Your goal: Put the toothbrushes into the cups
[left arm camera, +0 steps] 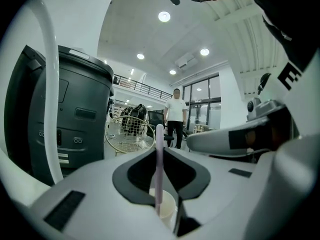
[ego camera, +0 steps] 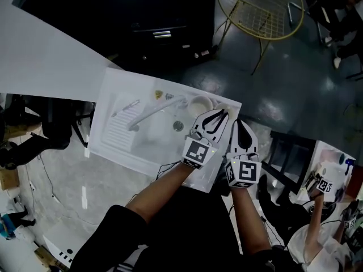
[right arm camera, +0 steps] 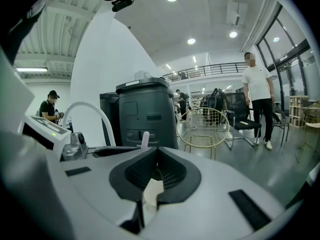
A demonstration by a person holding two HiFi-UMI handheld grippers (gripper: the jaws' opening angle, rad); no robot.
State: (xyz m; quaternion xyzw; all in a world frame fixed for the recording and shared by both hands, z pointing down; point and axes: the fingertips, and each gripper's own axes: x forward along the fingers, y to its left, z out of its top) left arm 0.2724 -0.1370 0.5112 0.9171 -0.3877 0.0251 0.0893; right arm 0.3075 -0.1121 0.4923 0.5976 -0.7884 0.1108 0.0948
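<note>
The left gripper (left arm camera: 160, 209) has its jaws closed on a toothbrush (left arm camera: 158, 159), pinched low on the stem; the brush stands upright in the middle of the left gripper view, its long axis running straight up the frame, head end at the top; a cup (left arm camera: 169, 200) sits right under the lower end, at bottom centre, its rim showing just past the jaw tips; so the brush is lined up over the mouth, and the move, I judge, is a short drop straight down before letting go. The right gripper (right arm camera: 148, 204) has its jaws nearly together; a cream thing (right arm camera: 151, 189) shows in the slit; whether it is pinched I cannot tell. The left is the nearer to this cup.
</note>
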